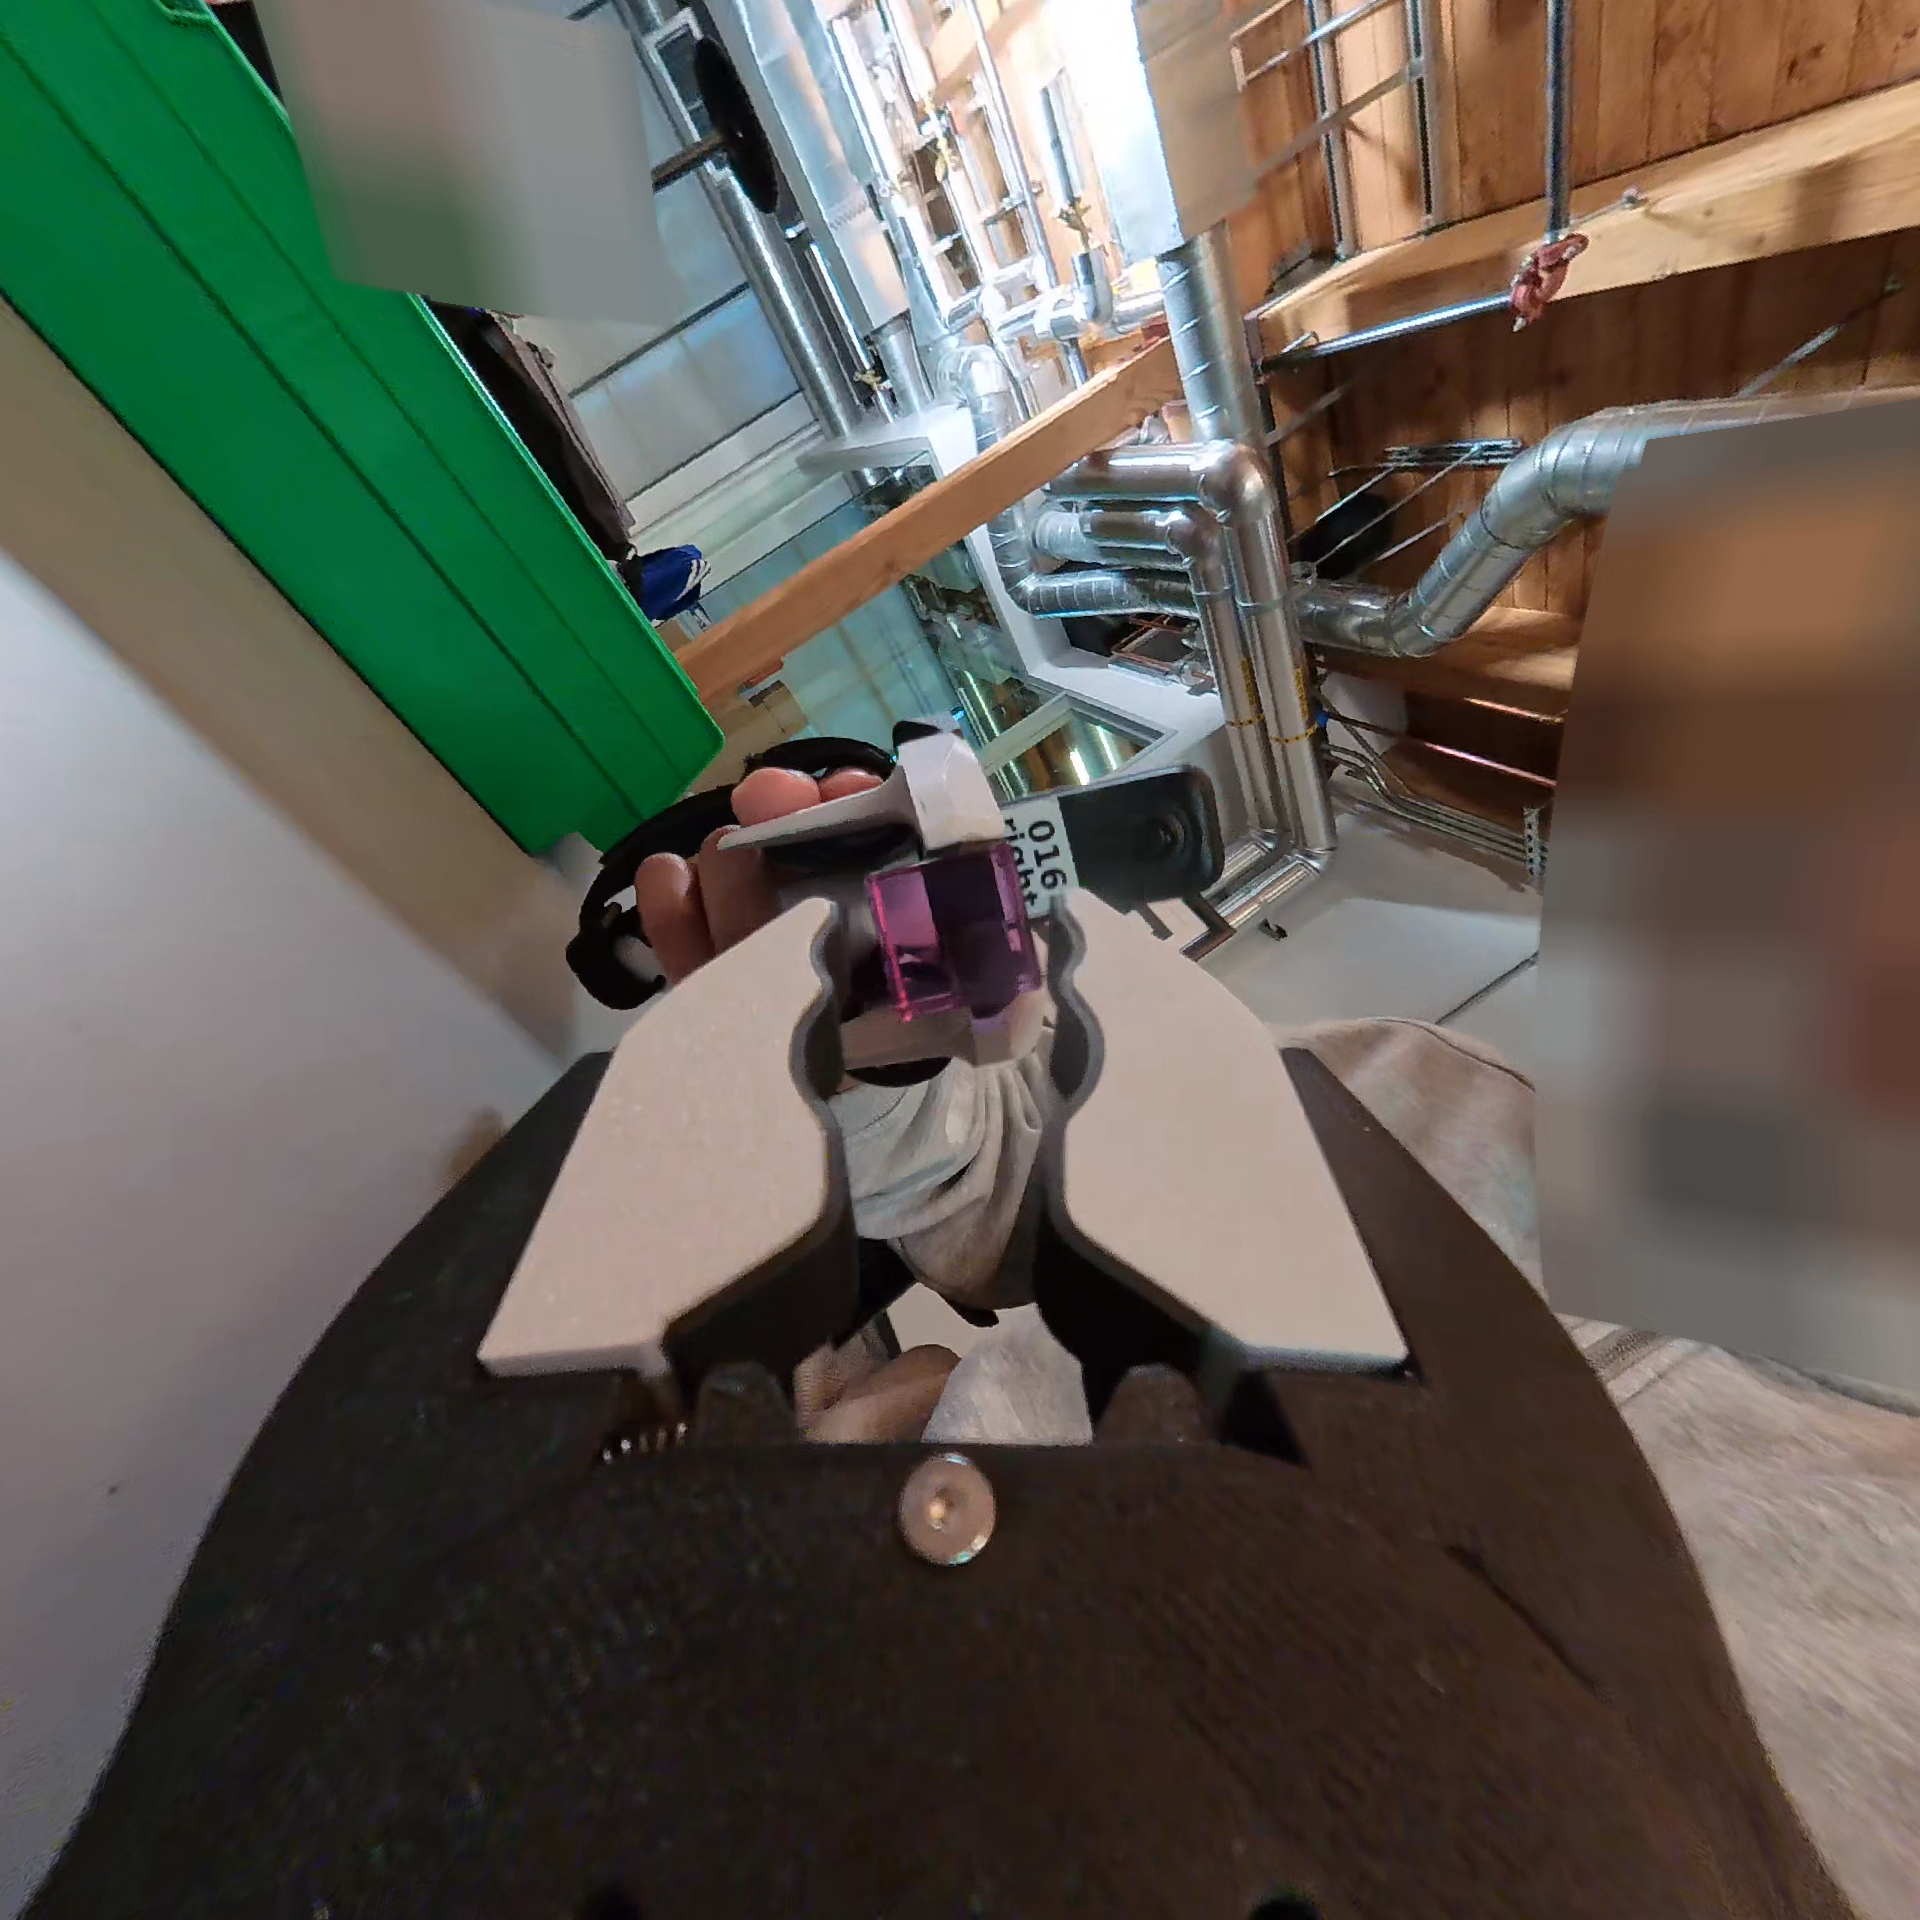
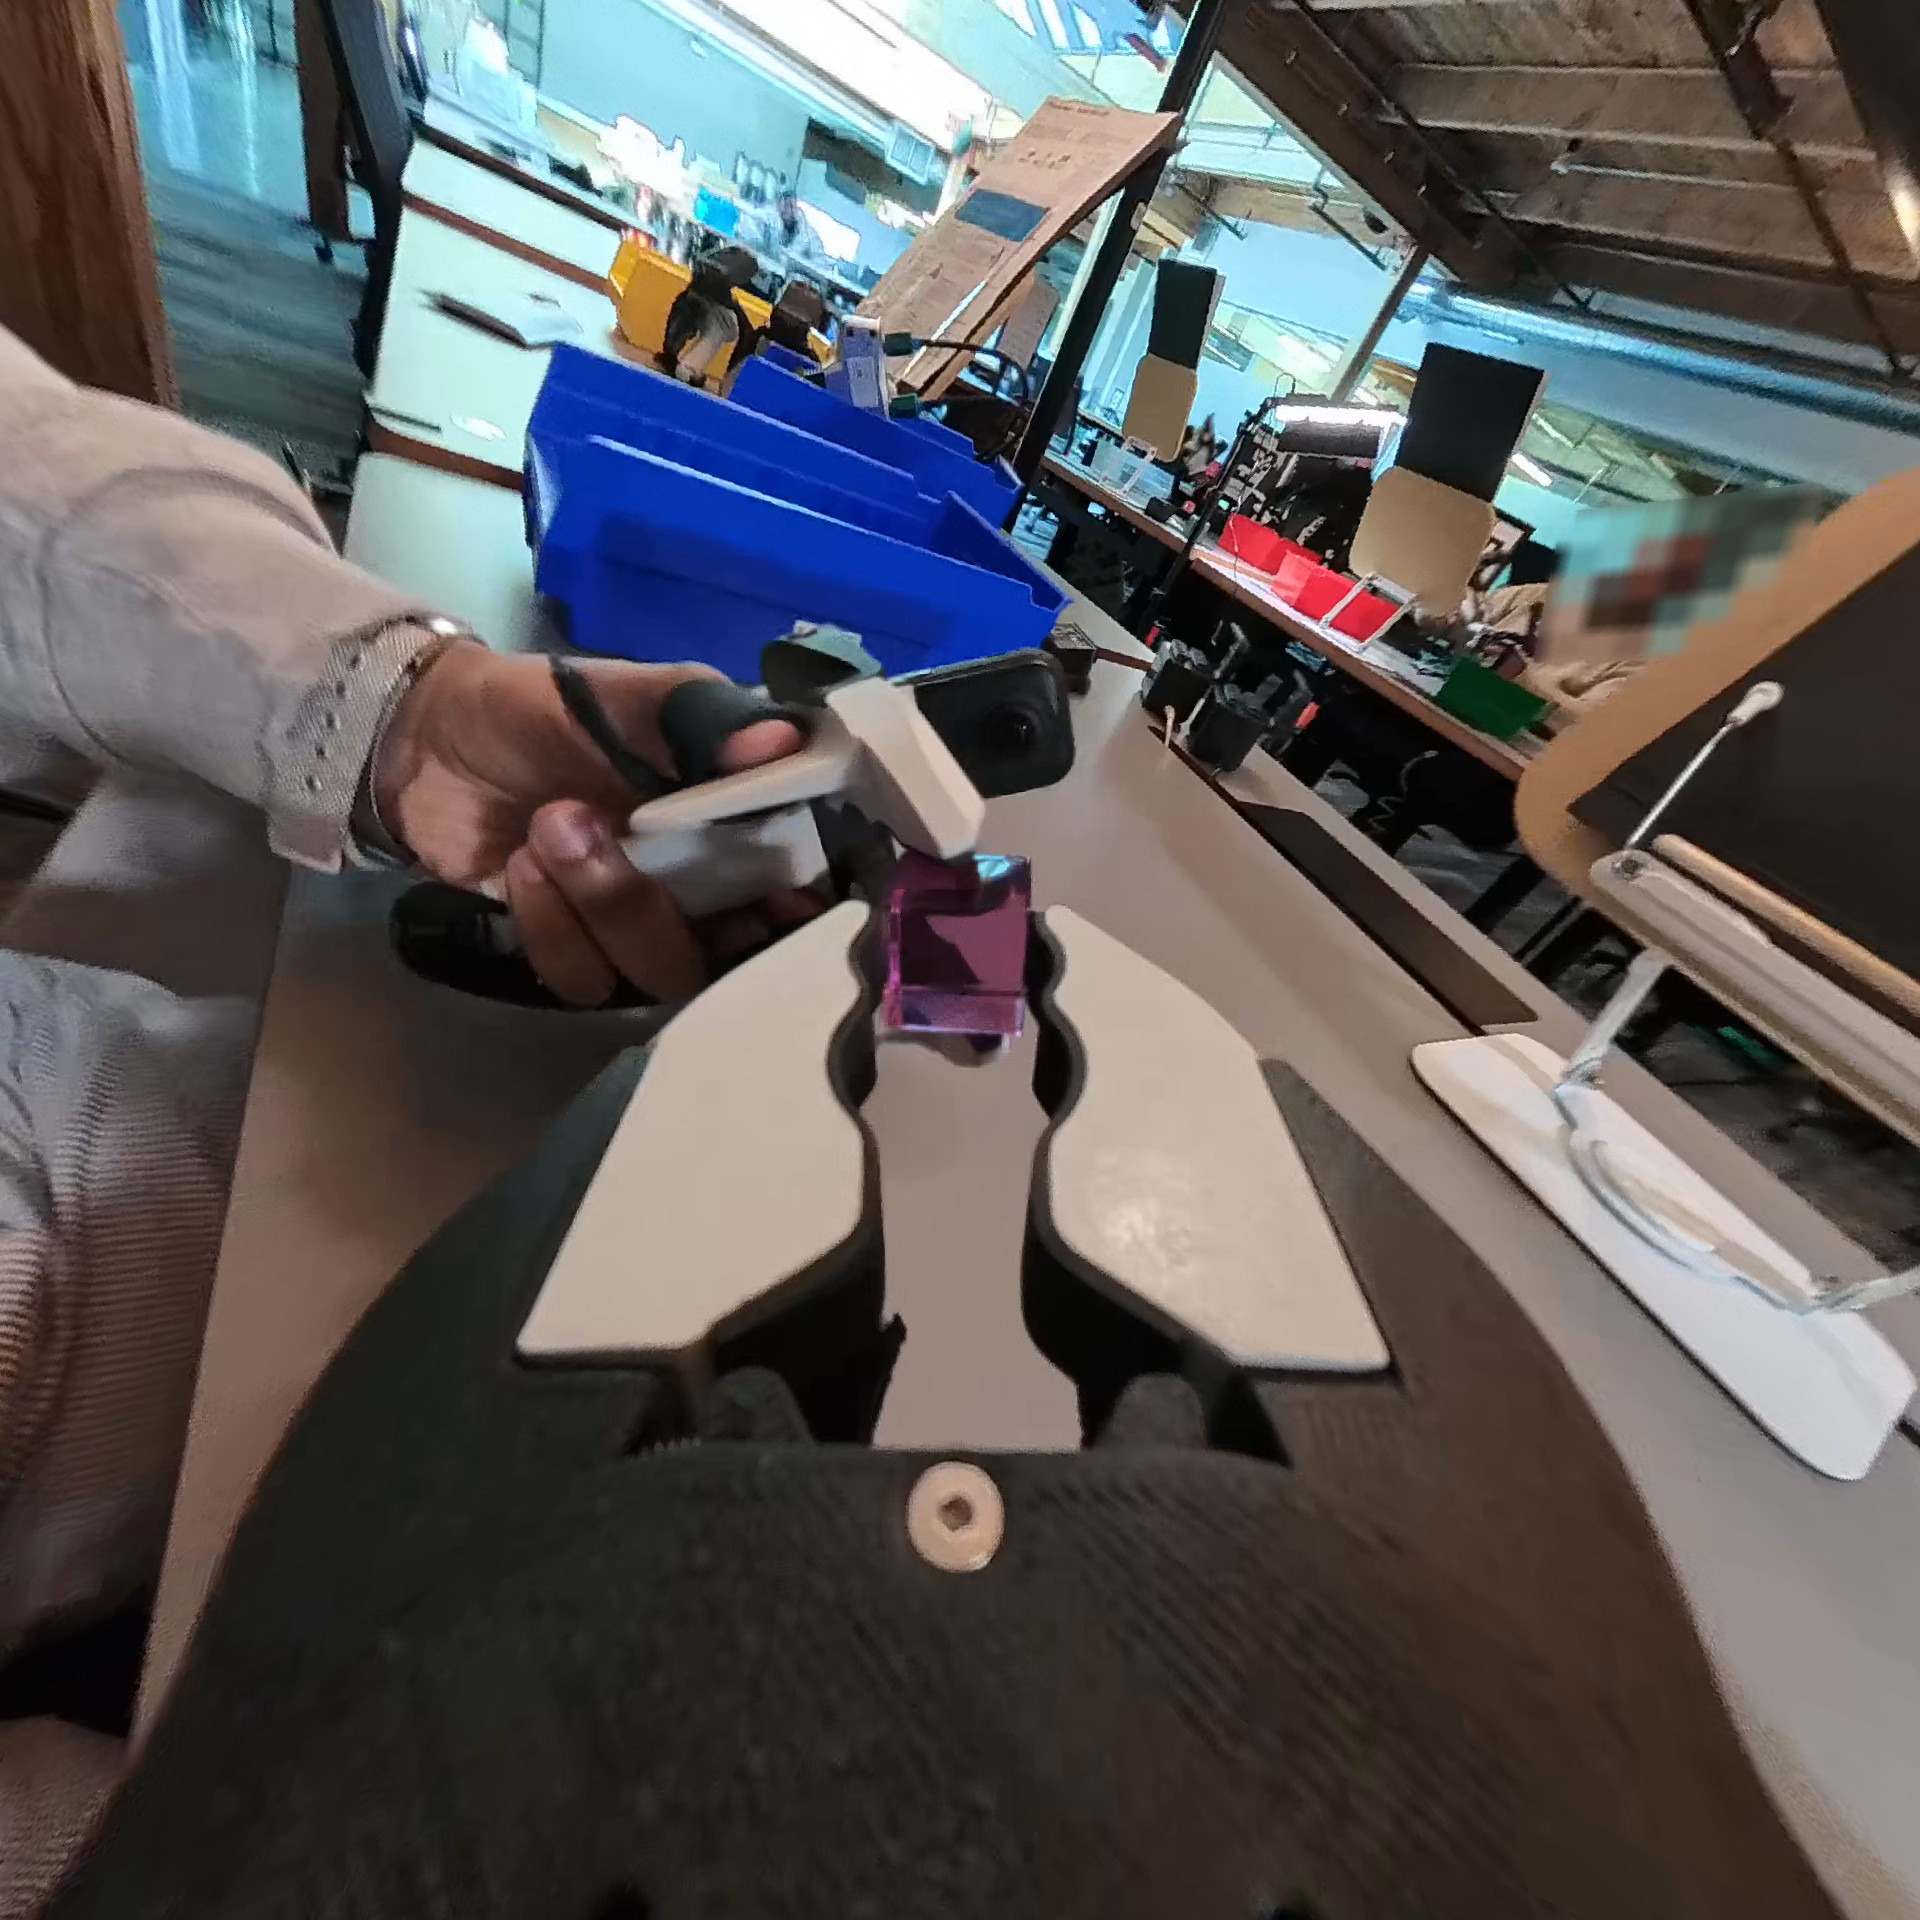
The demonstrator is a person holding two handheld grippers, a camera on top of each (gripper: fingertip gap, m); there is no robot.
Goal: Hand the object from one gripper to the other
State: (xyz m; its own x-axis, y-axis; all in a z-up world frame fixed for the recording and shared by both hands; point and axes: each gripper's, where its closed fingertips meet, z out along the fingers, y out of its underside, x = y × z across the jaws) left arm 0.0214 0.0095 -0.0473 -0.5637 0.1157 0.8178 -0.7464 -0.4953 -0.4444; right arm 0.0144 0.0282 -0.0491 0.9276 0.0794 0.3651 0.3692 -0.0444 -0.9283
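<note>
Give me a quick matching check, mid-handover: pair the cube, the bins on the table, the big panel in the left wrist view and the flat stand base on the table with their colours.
Things:
1. cube
2. bins
3. panel
4. stand base

Colours:
A. green
B. purple
C. white
D. blue

Pairs: 1-B, 2-D, 3-A, 4-C

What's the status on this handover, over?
Both clamped on the purple cube: left tool, right tool. Cube mid-air over the table. Nothing in the way.
</note>
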